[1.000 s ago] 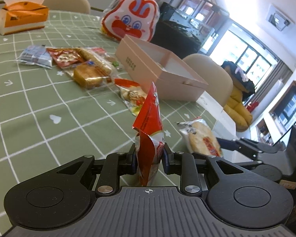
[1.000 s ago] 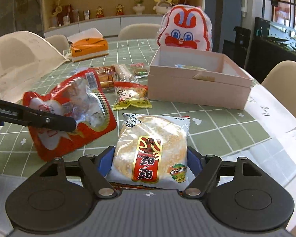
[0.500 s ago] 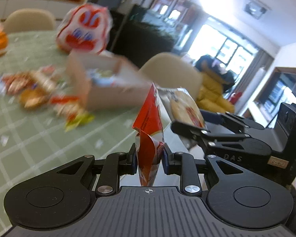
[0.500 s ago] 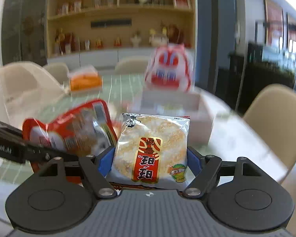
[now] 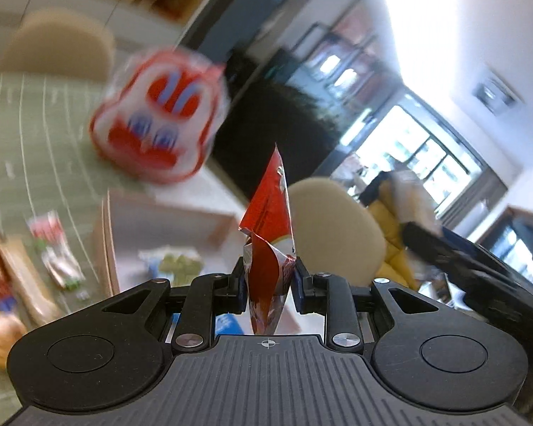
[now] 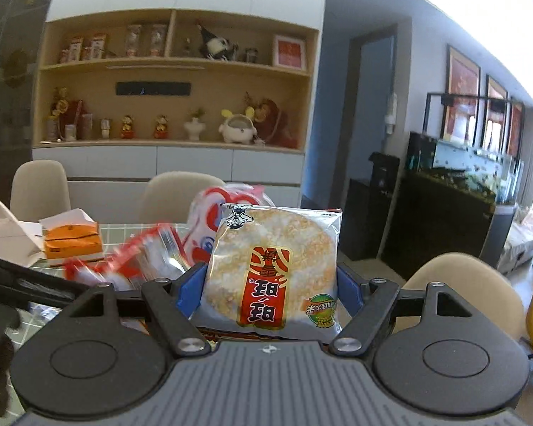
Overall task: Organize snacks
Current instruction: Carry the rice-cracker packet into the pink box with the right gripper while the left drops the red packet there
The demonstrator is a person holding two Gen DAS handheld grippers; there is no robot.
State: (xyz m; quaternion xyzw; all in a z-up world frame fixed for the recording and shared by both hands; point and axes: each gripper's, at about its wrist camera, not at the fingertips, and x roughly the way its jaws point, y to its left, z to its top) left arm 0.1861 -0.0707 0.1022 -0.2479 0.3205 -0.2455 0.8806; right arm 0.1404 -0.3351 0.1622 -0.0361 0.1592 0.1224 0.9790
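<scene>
Both grippers had risen since a second earlier, when they sat low over the table; each kept its packet.

Left wrist view: the left gripper was clamped narrow on a red packet, which stood on edge between the fingers, its pointed top toward 12 o'clock. Behind it, blurred, a pink box lay open on the green checked table, with what looked like snacks inside. A rabbit-face bag stood at 11 o'clock beyond the box. Loose snacks lay at 9 o'clock beside the box. The right gripper's dark frame reached in at 3 o'clock.

Right wrist view: the right gripper held a rice cracker packet flat between widely spaced blue pads, the packet facing the camera, clear of the table. At 9 o'clock the left gripper's arm carried the blurred red packet. The rabbit-face bag showed just behind the cracker packet, at 11 o'clock. An orange tissue box sat on the table at 9 o'clock. A shelf unit filled the wall at 12 o'clock.
</scene>
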